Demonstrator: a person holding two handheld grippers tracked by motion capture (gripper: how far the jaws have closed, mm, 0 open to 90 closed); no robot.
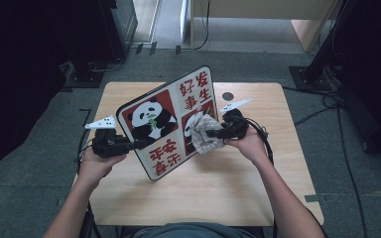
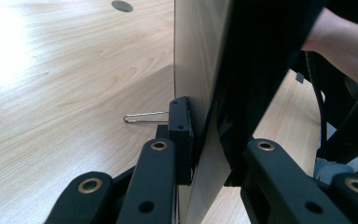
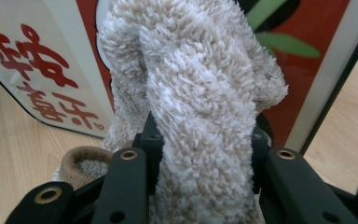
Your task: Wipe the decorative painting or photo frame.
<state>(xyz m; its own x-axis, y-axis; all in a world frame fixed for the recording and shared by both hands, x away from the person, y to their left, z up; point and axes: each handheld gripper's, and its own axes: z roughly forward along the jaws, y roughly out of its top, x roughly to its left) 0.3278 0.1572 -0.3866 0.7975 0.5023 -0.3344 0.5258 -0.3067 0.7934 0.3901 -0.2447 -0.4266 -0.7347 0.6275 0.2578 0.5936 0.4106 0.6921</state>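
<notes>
Fluffy beige cloth is bunching between the jaws of the right gripper, which are clamping it against the front of the panda picture board. Soft and limp, it likely handles best pinched in a thick fold. Left of the cloth, the left gripper is clamping the board's edge, holding it tilted above the wooden table. Being stiff, flat and probably glossy, the board may slip or twist, so an edge grip near the middle seems wisest.
</notes>
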